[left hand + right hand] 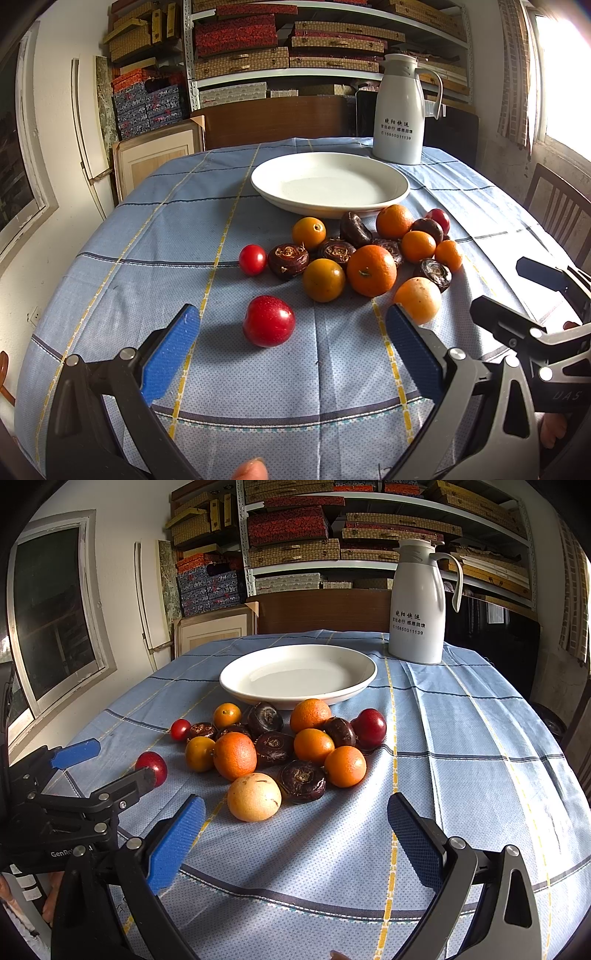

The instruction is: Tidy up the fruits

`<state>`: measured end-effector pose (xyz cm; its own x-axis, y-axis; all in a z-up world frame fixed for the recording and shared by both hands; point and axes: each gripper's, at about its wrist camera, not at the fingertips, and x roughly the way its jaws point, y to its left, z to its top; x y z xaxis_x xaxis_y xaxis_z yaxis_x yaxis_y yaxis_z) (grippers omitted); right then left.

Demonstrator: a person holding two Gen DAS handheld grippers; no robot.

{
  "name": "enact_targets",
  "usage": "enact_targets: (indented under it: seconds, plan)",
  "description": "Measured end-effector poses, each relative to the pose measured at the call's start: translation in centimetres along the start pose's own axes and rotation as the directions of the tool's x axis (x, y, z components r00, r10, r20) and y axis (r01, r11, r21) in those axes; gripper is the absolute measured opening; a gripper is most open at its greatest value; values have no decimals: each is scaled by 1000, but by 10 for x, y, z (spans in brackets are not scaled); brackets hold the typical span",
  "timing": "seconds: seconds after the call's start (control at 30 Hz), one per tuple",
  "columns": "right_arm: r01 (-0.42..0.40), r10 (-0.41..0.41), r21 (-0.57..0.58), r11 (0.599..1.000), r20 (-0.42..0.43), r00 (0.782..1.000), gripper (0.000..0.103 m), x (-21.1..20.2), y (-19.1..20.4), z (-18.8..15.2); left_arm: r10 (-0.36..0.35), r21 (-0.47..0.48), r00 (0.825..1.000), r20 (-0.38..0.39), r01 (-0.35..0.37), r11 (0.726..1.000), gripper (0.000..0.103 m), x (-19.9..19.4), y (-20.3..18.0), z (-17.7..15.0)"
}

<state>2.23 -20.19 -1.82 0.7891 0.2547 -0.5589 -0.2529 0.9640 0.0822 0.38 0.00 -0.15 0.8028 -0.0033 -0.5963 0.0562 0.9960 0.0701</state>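
Observation:
A pile of fruit lies on the blue checked tablecloth before an empty white plate [330, 184] [297, 674]: several oranges [371, 270] [235, 756], dark water chestnuts [288, 260] [302, 781], and small red fruits. One red fruit [269, 320] [152, 764] sits apart, just ahead of my left gripper [293, 325], whose blue pads stand wide open and hold nothing. My right gripper [295, 812] is open too, with a pale orange [254, 796] just ahead of its left pad. Each gripper shows at the side of the other's view, the left gripper [107, 764] among them.
A white thermos jug [402, 110] [421, 605] stands behind the plate at the back right. Shelves of boxes fill the far wall. A wooden chair [557, 210] is at the table's right side, a window at the left. Bare cloth lies in front of both grippers.

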Motion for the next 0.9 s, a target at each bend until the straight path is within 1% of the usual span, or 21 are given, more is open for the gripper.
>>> enact_targets:
  seconds: [0.9]
  plan:
    - [-8, 8, 6, 1000, -6, 1000, 100, 0, -6, 0, -2, 0, 1000, -5, 2, 1000, 99, 5, 0, 1]
